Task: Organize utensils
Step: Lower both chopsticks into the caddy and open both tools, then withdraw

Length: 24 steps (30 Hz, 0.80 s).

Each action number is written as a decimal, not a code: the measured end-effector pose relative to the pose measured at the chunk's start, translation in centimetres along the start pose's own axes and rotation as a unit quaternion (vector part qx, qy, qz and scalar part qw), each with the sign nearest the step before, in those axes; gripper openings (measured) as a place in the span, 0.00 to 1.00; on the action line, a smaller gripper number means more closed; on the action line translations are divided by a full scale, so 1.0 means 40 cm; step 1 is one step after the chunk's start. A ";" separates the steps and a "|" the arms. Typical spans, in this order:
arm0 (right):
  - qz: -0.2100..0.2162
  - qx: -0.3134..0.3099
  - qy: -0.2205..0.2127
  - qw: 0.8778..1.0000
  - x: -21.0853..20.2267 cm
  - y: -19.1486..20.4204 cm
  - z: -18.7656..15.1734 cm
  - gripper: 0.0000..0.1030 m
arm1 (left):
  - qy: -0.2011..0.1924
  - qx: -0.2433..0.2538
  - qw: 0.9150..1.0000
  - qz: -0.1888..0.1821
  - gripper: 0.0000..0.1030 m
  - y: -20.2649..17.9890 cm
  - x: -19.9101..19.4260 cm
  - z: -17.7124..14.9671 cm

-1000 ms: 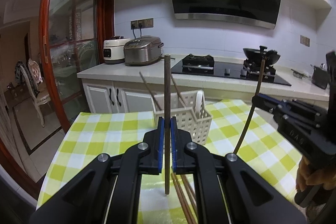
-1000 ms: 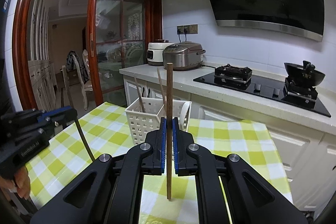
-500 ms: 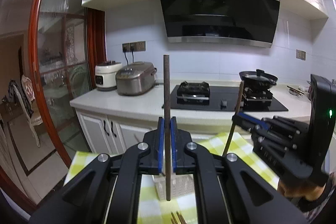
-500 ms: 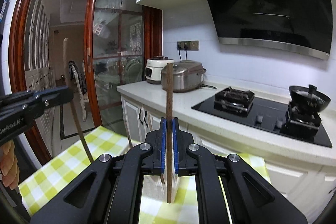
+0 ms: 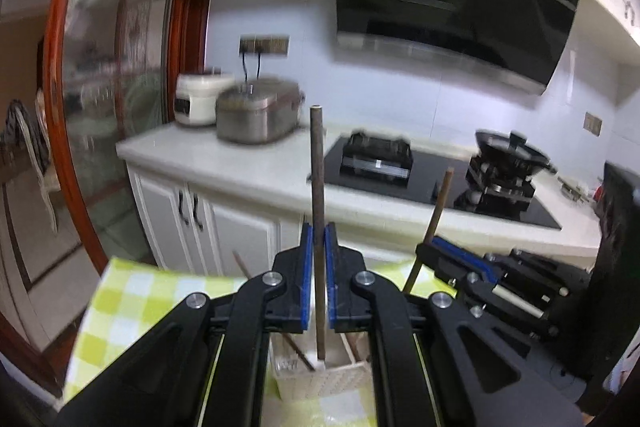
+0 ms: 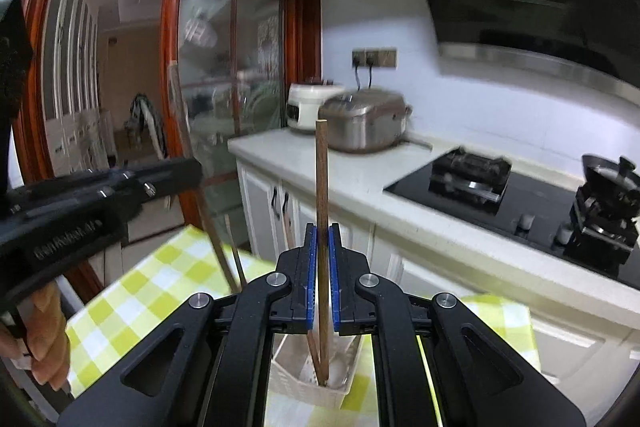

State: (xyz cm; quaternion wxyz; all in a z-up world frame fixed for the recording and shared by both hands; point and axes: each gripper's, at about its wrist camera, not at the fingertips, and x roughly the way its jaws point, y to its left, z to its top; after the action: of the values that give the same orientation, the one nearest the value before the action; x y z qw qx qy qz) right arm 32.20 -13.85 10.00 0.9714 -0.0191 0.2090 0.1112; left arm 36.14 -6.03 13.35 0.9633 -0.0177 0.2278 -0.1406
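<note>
- Dark wooden chopstick (image 5: 318, 211) clamped upright between the blue pads of the left tongs (image 5: 319, 279), lower tip hanging just over the white perforated utensil basket (image 5: 320, 379) on the yellow-checked desk (image 5: 120, 307).
- Second chopstick (image 6: 322, 211) pinched upright in the right tongs (image 6: 323, 279), tip at or just inside the basket's (image 6: 308, 383) mouth; actual contact with the bottom not clear.
- Other chopsticks (image 6: 234, 259) already leaning in the basket.
- Step in hand, by the look of it: delivery of both sticks into the basket.
- Next move likely to call for a straight descent, tips kept inside the rim, then a parting of the pads.
- Risk of a tip catching the rim or the leaning sticks.
</note>
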 end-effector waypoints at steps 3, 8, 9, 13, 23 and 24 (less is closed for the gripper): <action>-0.003 0.010 0.019 1.000 0.038 -0.012 -0.026 0.06 | 0.024 -0.017 1.000 0.009 0.06 0.037 0.048 -0.039; -0.006 0.031 0.041 0.999 0.079 -0.035 -0.056 0.10 | 0.038 -0.026 0.999 0.022 0.14 0.088 0.070 -0.084; -0.006 0.034 0.044 0.998 0.082 -0.038 -0.060 0.11 | 0.039 -0.025 0.999 0.026 0.18 0.095 0.070 -0.090; -0.010 0.039 0.045 0.998 0.073 -0.042 -0.075 0.12 | 0.033 -0.035 0.998 0.042 0.36 0.124 0.045 -0.117; 0.006 0.046 0.038 0.998 -0.049 -0.002 -0.211 0.47 | -0.050 -0.045 0.989 0.130 0.95 0.165 -0.141 -0.255; 0.007 0.045 0.043 0.998 -0.053 0.006 -0.228 0.47 | -0.050 -0.043 0.988 0.137 0.95 0.168 -0.156 -0.280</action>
State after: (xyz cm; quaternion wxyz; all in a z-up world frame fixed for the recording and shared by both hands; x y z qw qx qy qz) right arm 26.60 -14.83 2.53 0.9606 0.0216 0.2555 0.1073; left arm 27.59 2.49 5.38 0.9821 -0.0343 0.1854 0.0035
